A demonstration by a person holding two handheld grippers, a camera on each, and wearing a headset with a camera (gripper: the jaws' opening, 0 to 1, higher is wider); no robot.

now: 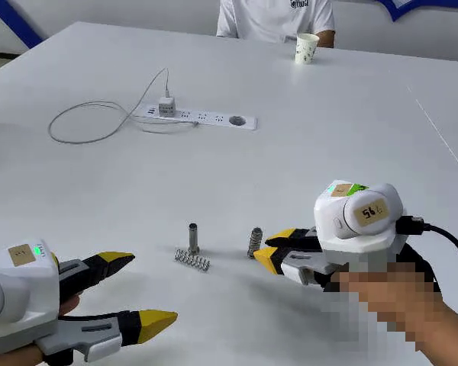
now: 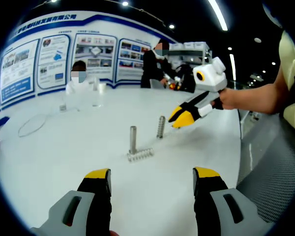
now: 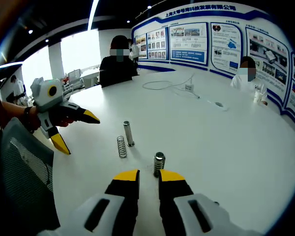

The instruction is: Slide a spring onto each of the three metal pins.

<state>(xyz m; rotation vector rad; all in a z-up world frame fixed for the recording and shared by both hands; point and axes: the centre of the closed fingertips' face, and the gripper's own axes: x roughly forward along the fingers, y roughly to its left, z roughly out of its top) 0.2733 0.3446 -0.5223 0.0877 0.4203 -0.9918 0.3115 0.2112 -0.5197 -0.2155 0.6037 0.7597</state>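
A bare metal pin (image 1: 193, 237) (image 2: 132, 139) (image 3: 128, 133) stands upright on the white table (image 1: 237, 175). A loose spring (image 1: 192, 260) (image 2: 140, 155) (image 3: 121, 146) lies at its foot. To its right a second pin (image 1: 255, 242) (image 2: 161, 127) (image 3: 159, 162) stands with a spring around it. My right gripper (image 1: 269, 248) (image 3: 148, 176) (image 2: 179, 118) sits low, right behind that sprung pin, its jaws a narrow gap apart with nothing between them. My left gripper (image 1: 149, 290) (image 2: 152, 179) (image 3: 79, 134) is held wide open and empty, near the table's front left, short of the loose spring.
A white power strip (image 1: 206, 118) with a plugged-in charger and a looped white cable (image 1: 84, 126) lies mid-table. A paper cup (image 1: 306, 48) stands at the far edge, in front of a seated person (image 1: 275, 17). The right gripper's black cord (image 1: 450, 244) trails off to the right.
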